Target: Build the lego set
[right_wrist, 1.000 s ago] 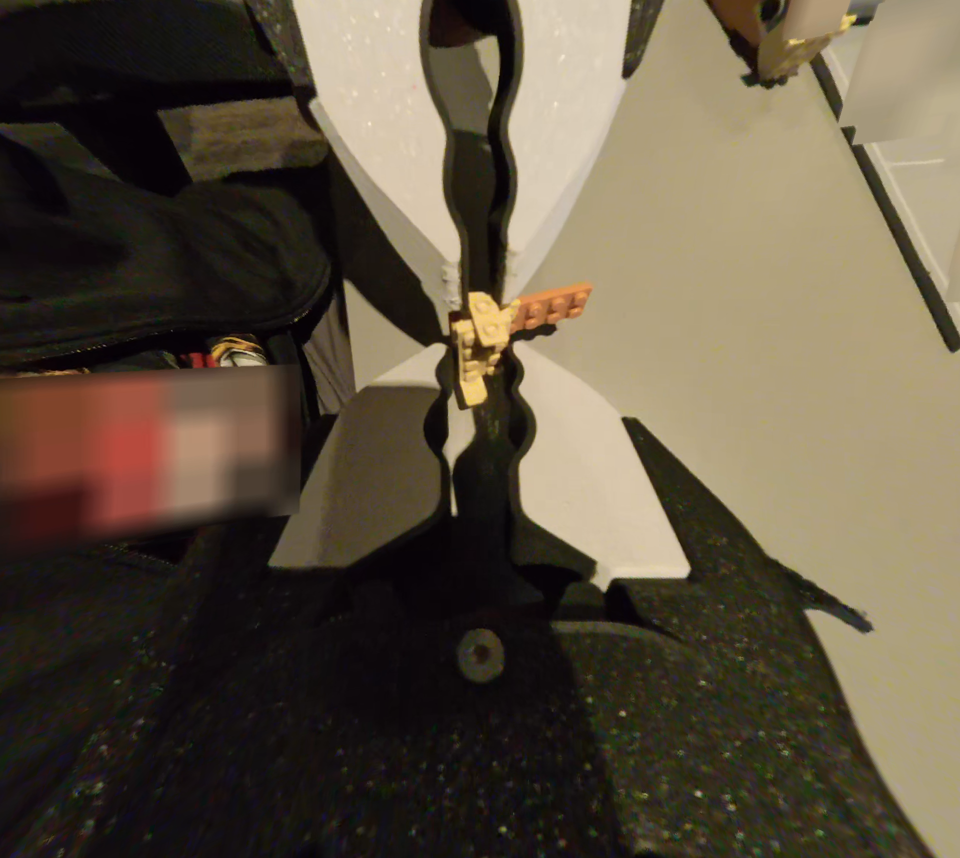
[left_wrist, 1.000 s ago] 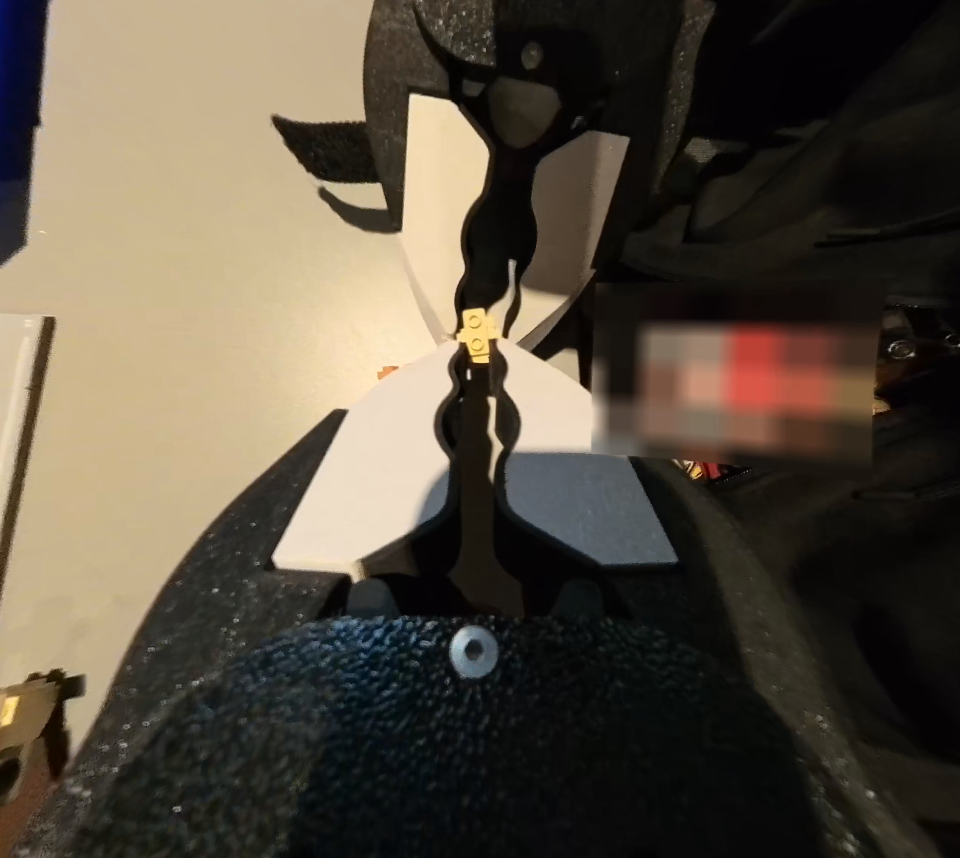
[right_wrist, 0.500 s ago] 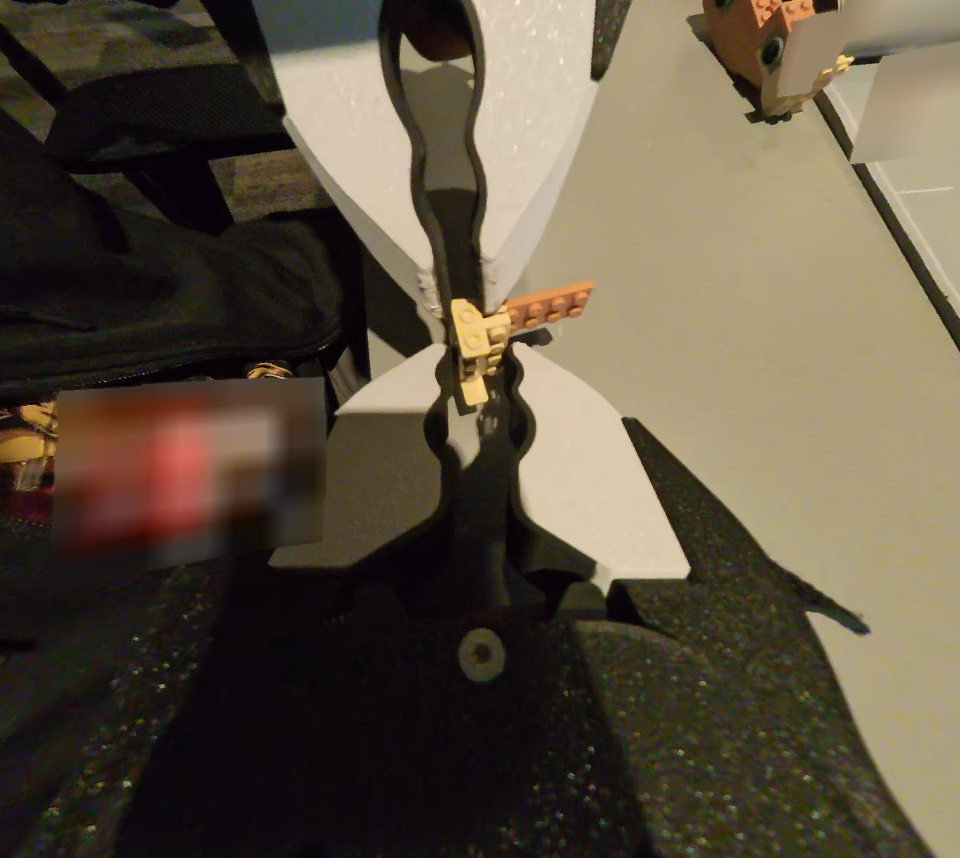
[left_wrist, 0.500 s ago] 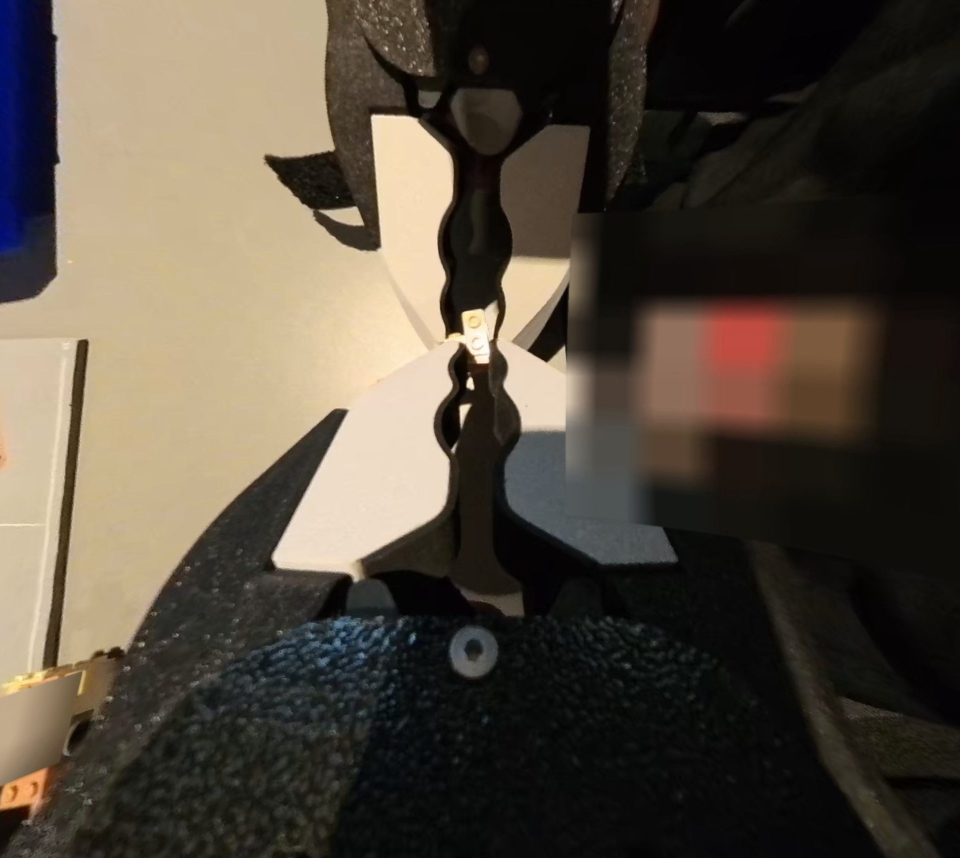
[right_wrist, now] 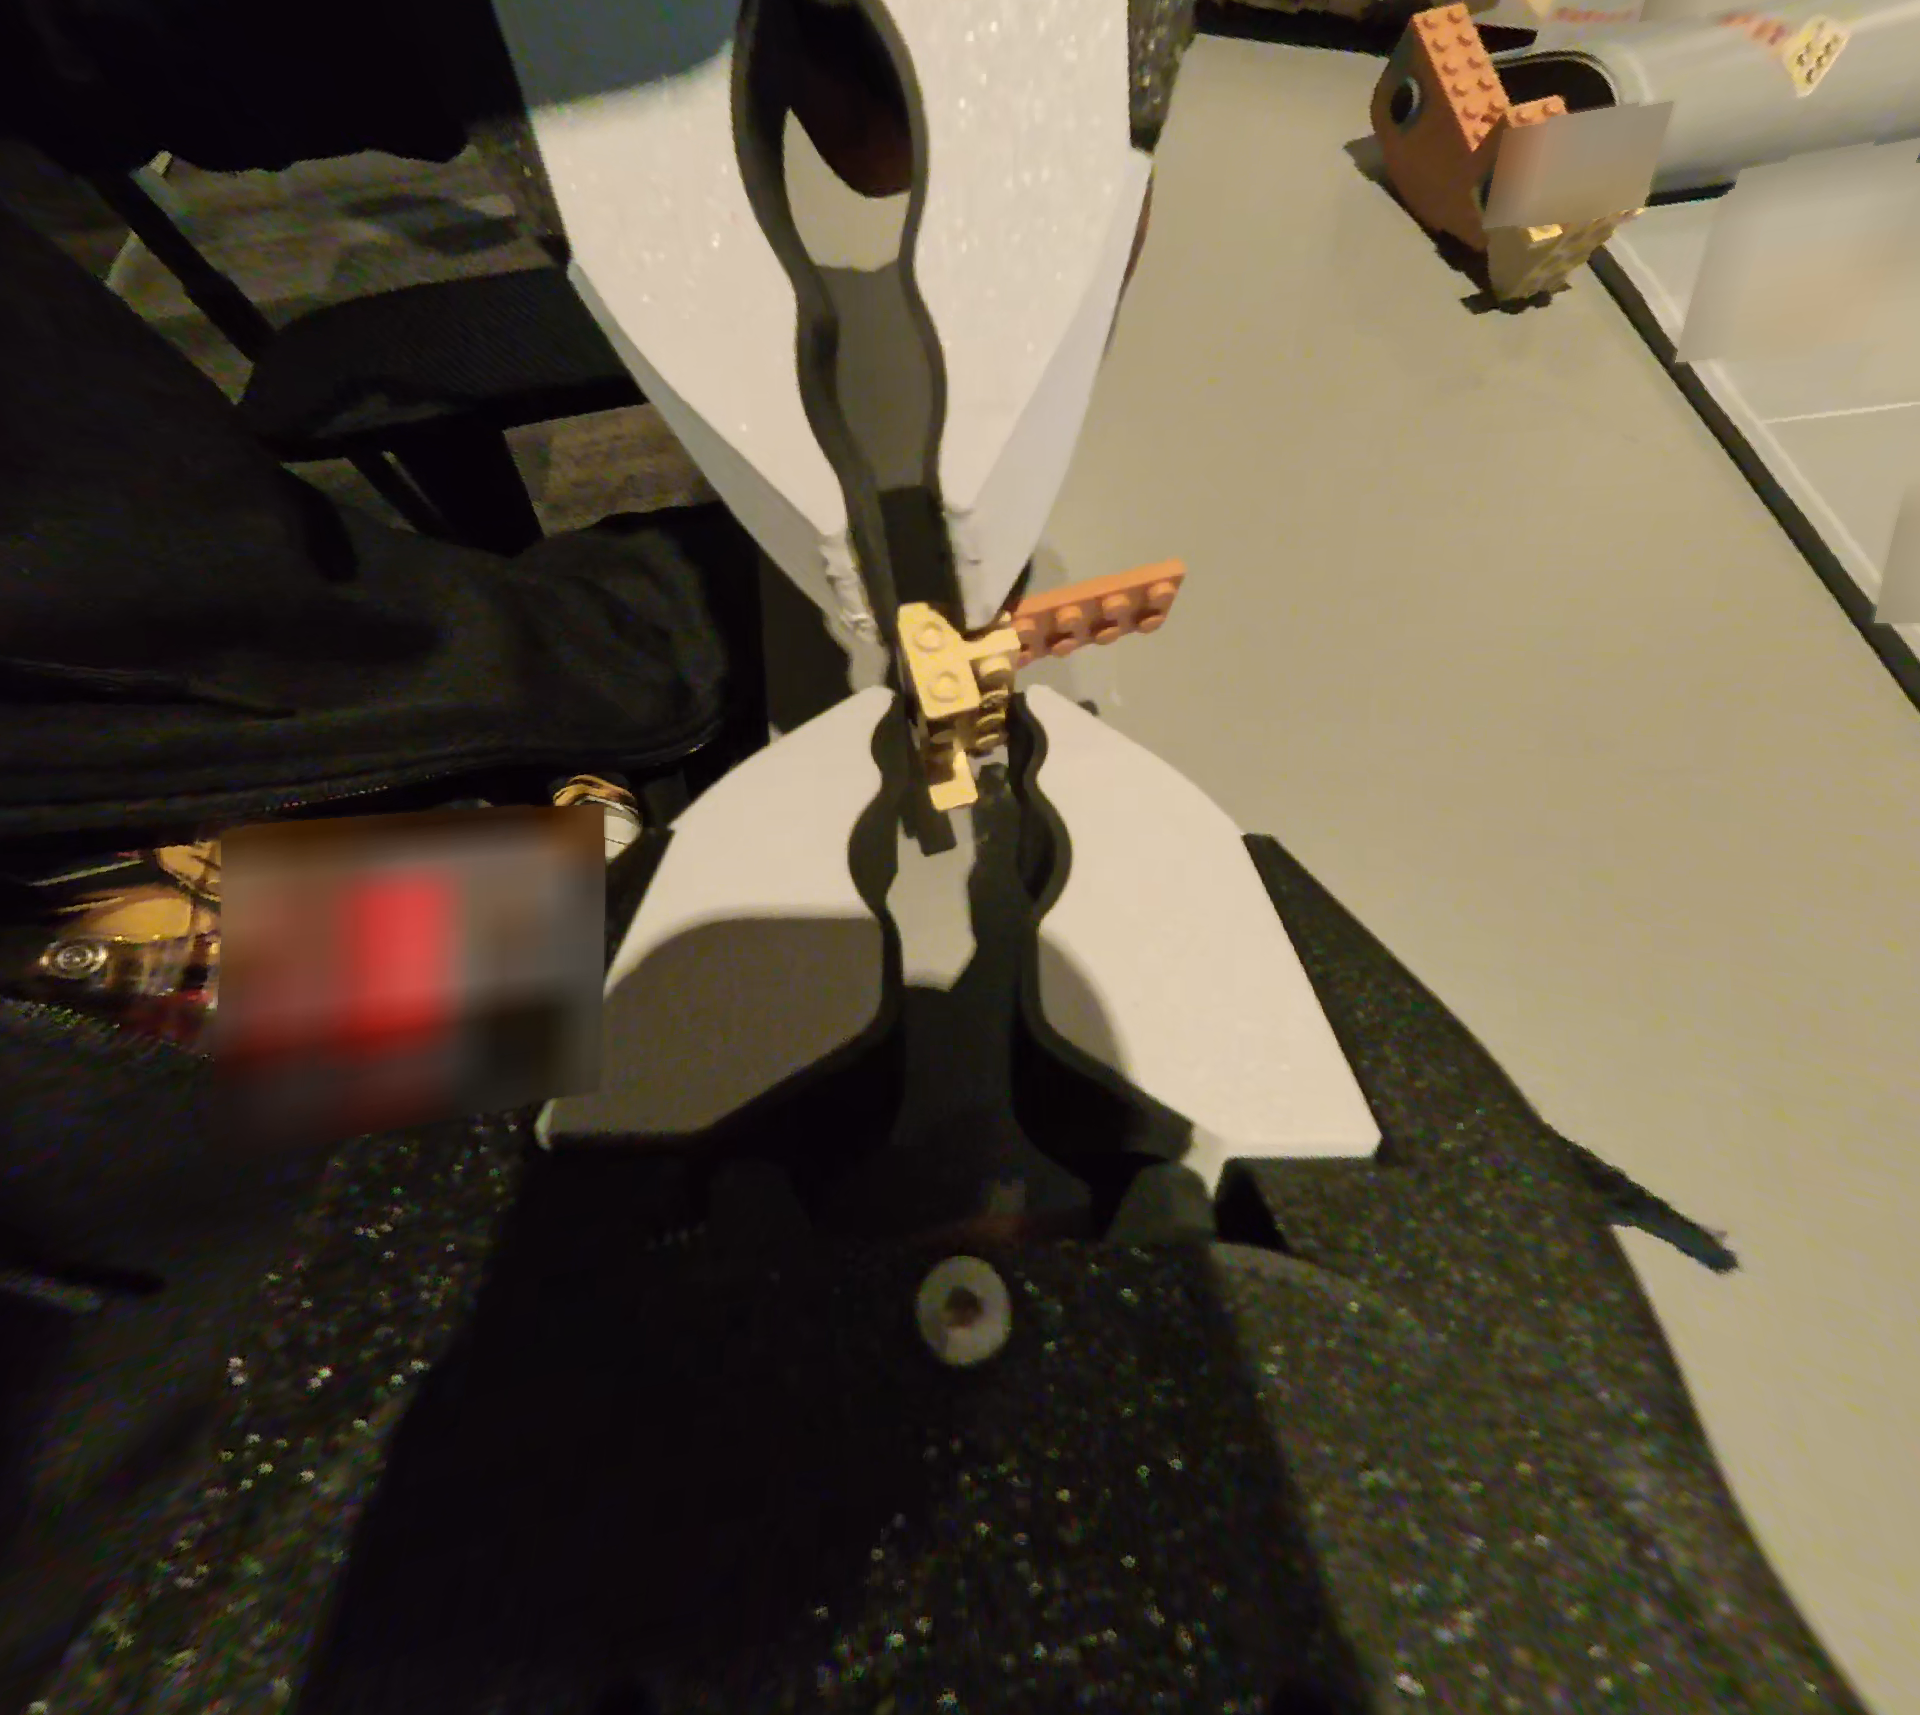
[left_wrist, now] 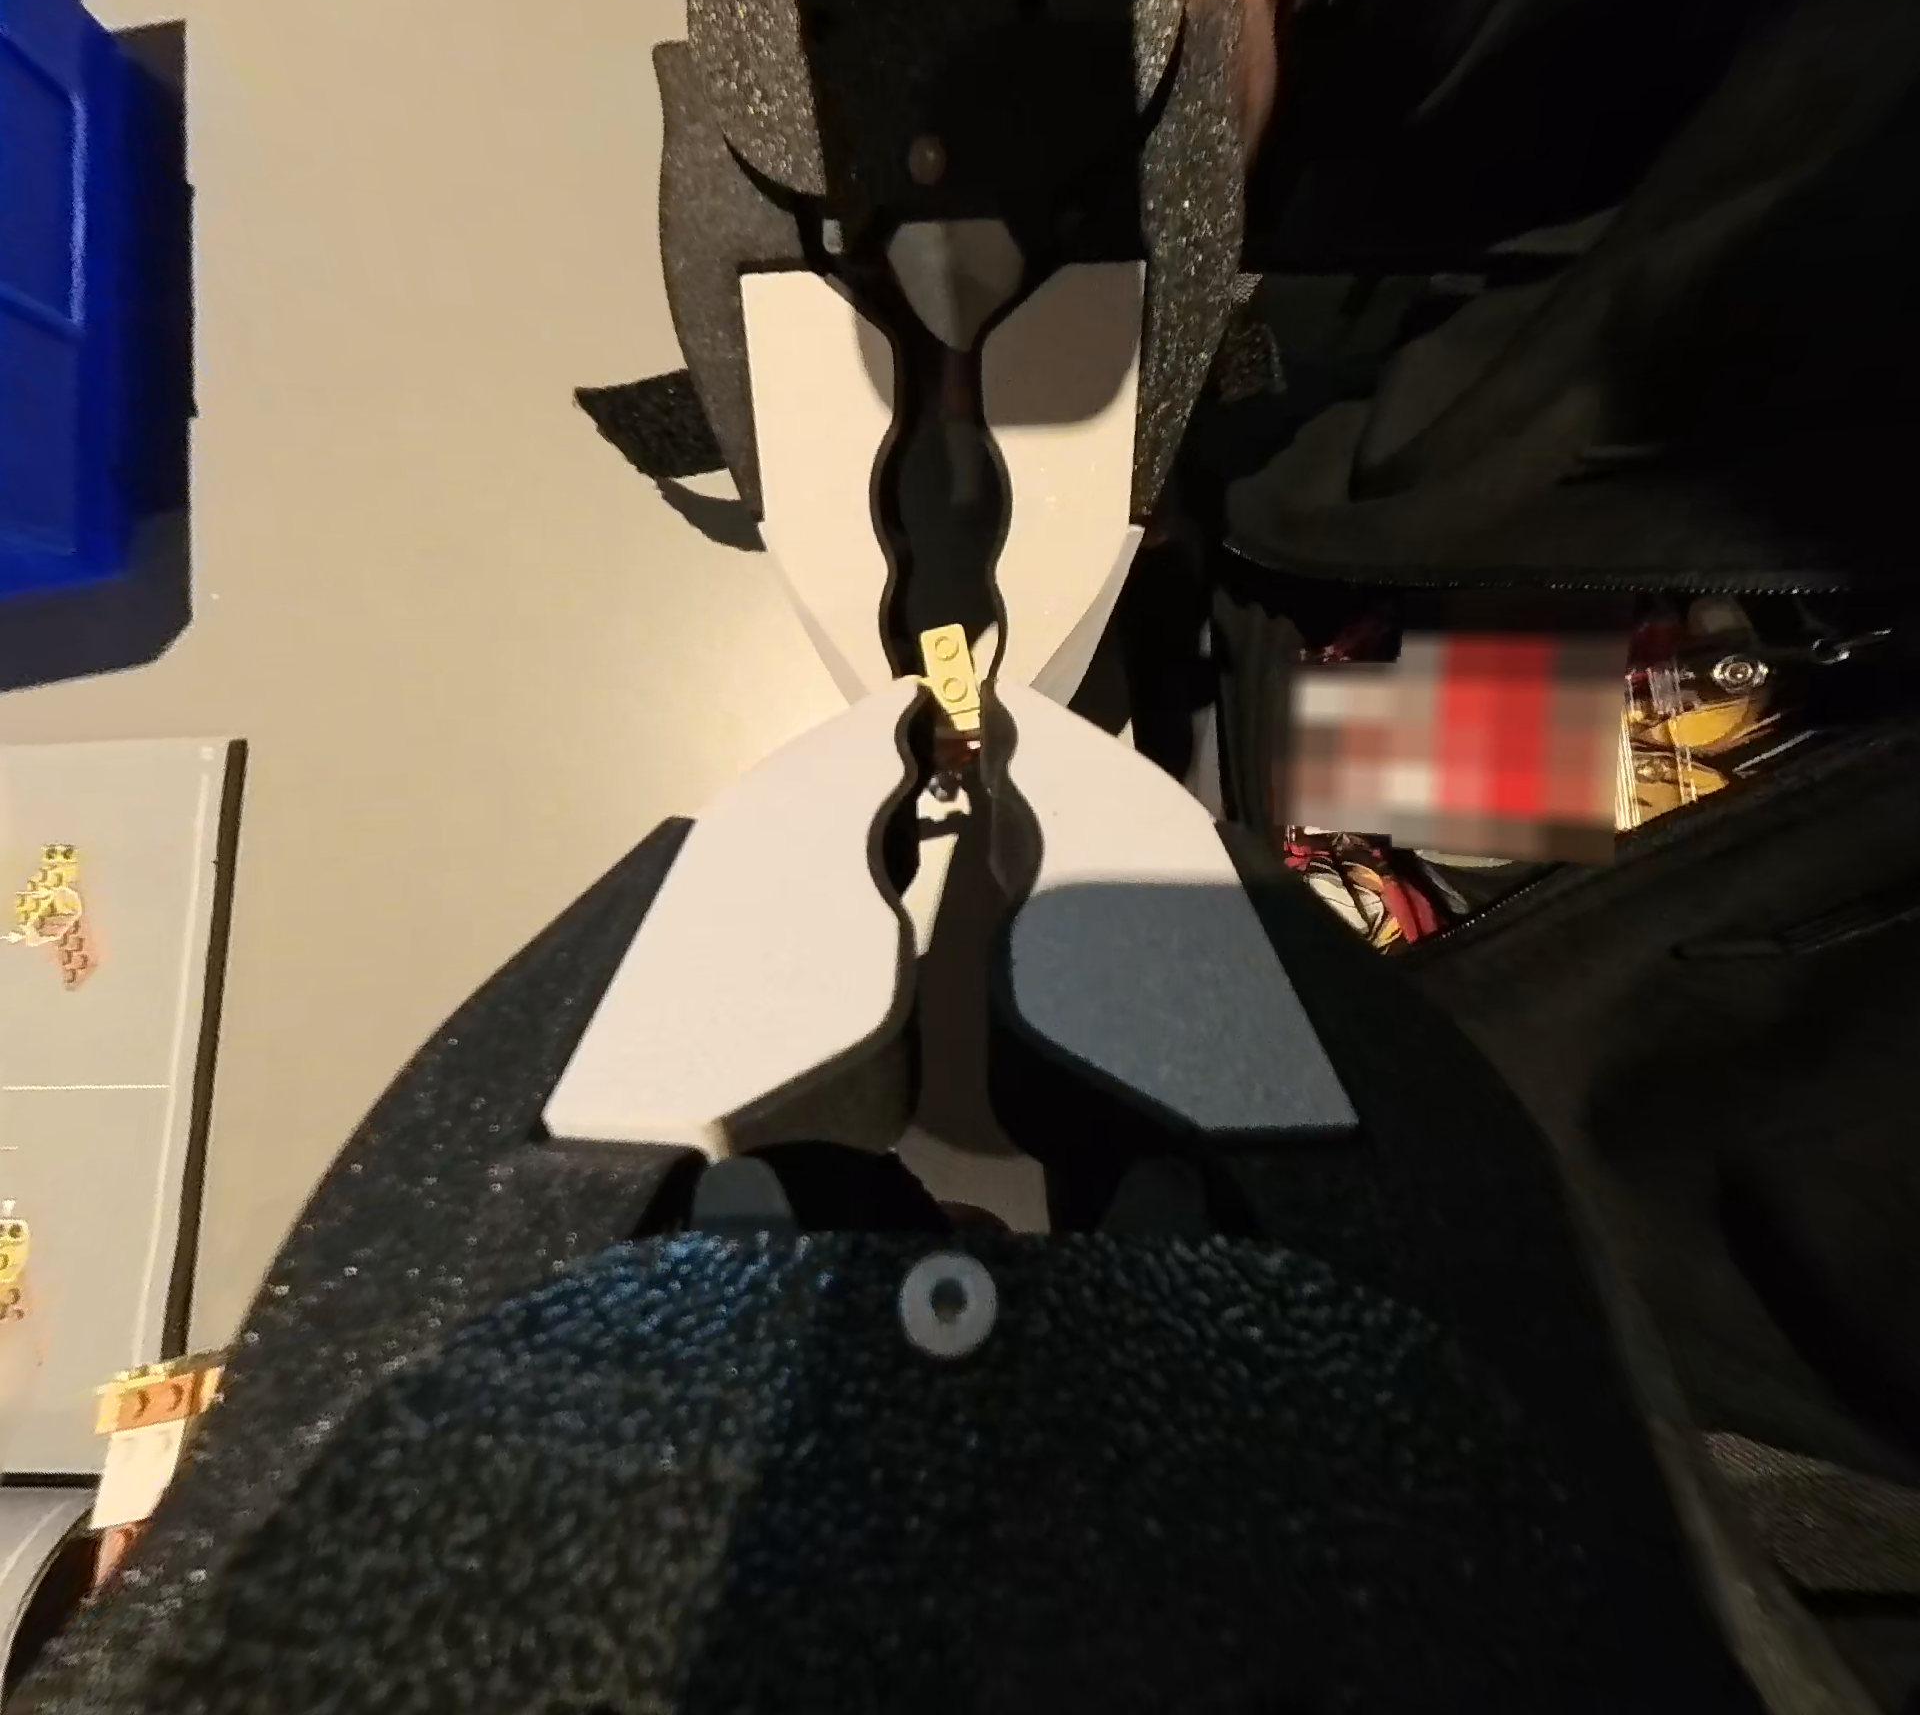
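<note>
Both grippers meet tip to tip above the table edge, and the step in hand looks like a mating of two small pieces in mid-air. The left gripper (left_wrist: 951,709) has its fingers closed on a tan plate (left_wrist: 952,673), seen studs-up in its own view. The right gripper (right_wrist: 951,730) has its fingers clamped on a small tan sub-assembly (right_wrist: 951,699) from which an orange plate (right_wrist: 1101,611) sticks out to the side. The tan parts are pressed together at the fingertips; whether they are fully seated I cannot tell. The next move probably calls for a firm, square squeeze along the stud axis, then one gripper letting go without twisting the joint. The table (right_wrist: 1403,730) is plain grey and matt. On it, well apart from the grippers, stands a larger orange-brown brick build (right_wrist: 1439,107), beside an open instruction booklet (left_wrist: 94,1094). A blue bin (left_wrist: 83,263) sits at the far side in the left wrist view. Dark fabric fills the space off the table edge.
</note>
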Action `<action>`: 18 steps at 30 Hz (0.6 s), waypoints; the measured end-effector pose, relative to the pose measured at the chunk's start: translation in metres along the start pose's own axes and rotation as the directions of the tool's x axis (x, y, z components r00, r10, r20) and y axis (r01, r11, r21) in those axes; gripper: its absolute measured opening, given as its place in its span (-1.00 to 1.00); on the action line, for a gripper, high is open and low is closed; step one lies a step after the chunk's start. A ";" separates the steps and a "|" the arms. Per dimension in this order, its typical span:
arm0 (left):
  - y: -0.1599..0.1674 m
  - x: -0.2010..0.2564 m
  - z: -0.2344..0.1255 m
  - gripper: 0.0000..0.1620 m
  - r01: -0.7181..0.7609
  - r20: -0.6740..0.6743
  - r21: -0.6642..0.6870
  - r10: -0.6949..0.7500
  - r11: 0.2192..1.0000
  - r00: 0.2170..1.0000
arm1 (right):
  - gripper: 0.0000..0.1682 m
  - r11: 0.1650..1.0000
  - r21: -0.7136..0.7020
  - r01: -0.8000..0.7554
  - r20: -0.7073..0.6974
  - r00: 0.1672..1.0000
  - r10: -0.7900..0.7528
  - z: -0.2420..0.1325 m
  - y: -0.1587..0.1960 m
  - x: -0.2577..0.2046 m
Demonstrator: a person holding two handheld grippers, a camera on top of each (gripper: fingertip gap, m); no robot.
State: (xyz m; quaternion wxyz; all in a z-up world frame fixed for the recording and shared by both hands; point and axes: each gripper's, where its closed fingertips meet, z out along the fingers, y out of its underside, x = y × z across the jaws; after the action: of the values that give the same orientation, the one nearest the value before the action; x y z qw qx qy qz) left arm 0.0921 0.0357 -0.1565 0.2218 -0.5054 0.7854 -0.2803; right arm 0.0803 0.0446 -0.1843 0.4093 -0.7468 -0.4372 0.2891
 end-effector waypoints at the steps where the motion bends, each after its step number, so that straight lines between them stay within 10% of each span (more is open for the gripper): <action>1: 0.000 0.000 0.000 -0.91 -0.001 0.001 0.002 0.001 1.000 1.000 | -0.79 1.000 0.002 -0.001 0.002 1.000 0.001 0.000 0.000 0.000; 18: -0.008 0.001 -0.002 -0.90 -0.013 0.003 0.053 0.012 0.998 1.000 | -0.79 0.998 0.055 -0.022 0.059 0.998 0.019 -0.006 -0.005 -0.004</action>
State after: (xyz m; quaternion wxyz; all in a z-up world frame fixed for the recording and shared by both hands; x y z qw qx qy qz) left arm 0.0956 0.0321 -0.1492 0.2381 -0.4947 0.7805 -0.2990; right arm 0.0809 0.0406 -0.1764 0.4140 -0.7309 -0.4329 0.3271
